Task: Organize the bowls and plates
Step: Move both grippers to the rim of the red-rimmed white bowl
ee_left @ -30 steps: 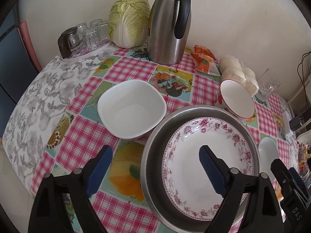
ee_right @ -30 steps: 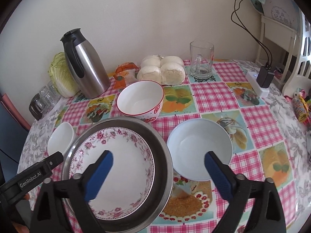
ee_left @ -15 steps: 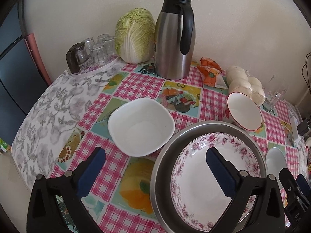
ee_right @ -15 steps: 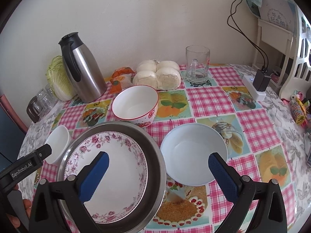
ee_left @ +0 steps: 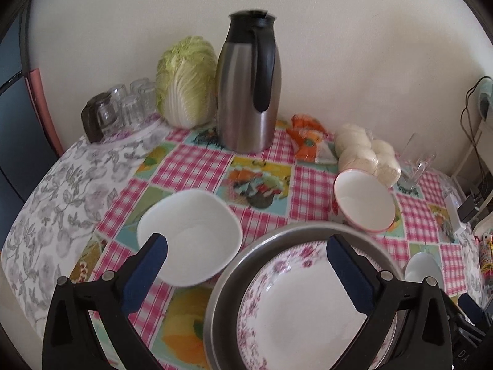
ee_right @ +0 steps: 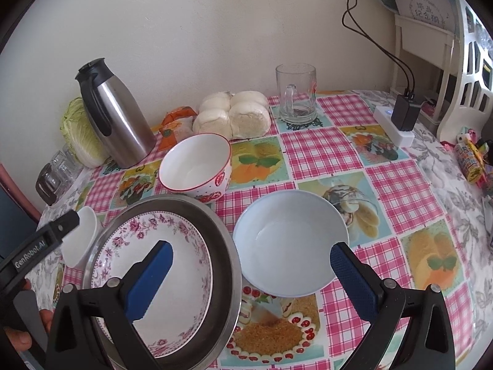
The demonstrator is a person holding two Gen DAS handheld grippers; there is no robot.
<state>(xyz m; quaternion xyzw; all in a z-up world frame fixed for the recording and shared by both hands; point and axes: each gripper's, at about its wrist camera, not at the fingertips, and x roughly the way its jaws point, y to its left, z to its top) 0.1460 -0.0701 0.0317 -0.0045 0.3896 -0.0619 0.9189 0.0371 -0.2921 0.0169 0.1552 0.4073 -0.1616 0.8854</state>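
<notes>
I am looking at the floral plate (ee_left: 303,311), which is lying flat inside the steel pan (ee_left: 228,280) at the near edge of the desk (ee_right: 323,151). Around the pan three bowls are sitting apart from one another: the square bowl (ee_left: 189,236) just to its left, the red-rimmed bowl (ee_right: 195,166) just behind it, and the blue bowl (ee_right: 291,242) just to its right.

The blue bowl is lying straight ahead of my right tongs (ee_right: 251,276), between their tips and slightly below, so I am judging the right hand the nearer one for it. The square bowl is sitting ahead and left of centre of my left tongs (ee_left: 246,268), whose left pad is overlapping its rim in the view; whether it is touching, I cannot quite tell. Both tongs are spread wide and carrying nothing.

The checked cloth is looking smooth. Behind the bowls the flask (ee_left: 249,83), cabbage (ee_left: 186,80), buns (ee_right: 232,115) and mug (ee_right: 295,92) are standing against the wall, leaving room in front.
</notes>
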